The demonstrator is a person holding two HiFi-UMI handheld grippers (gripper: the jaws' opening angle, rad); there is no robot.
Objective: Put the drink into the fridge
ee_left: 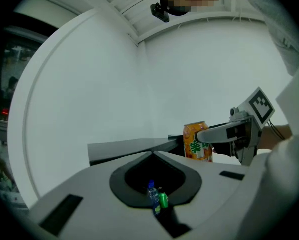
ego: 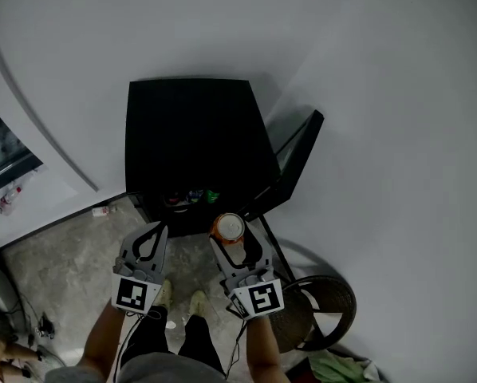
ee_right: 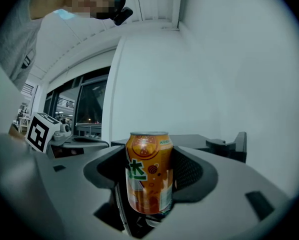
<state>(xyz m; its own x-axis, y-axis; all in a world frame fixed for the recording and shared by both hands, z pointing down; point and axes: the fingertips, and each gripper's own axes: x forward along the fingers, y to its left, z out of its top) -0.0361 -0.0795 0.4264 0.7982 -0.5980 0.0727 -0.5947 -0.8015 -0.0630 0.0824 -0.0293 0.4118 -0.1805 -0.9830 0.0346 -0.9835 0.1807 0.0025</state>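
Note:
The drink is an orange can (ego: 229, 227) (ee_right: 149, 179), upright between the fingers of my right gripper (ego: 231, 238) (ee_right: 148, 196), which is shut on it. It hangs just in front of the black mini fridge (ego: 192, 134), whose door (ego: 297, 162) stands open to the right. Inside the fridge a blue-capped bottle (ee_left: 151, 194) and a green can (ee_left: 163, 200) stand on a shelf. My left gripper (ego: 154, 231) (ee_left: 153, 159) is shut and empty, left of the can and level with it. The left gripper view shows the can (ee_left: 196, 143) at its right.
A round dark stool (ego: 325, 303) stands at the lower right on the floor, beside some green cloth (ego: 334, 367). The person's feet (ego: 180, 298) are on the grey stone floor before the fridge. A small bottle (ego: 101, 211) lies by the white wall at left.

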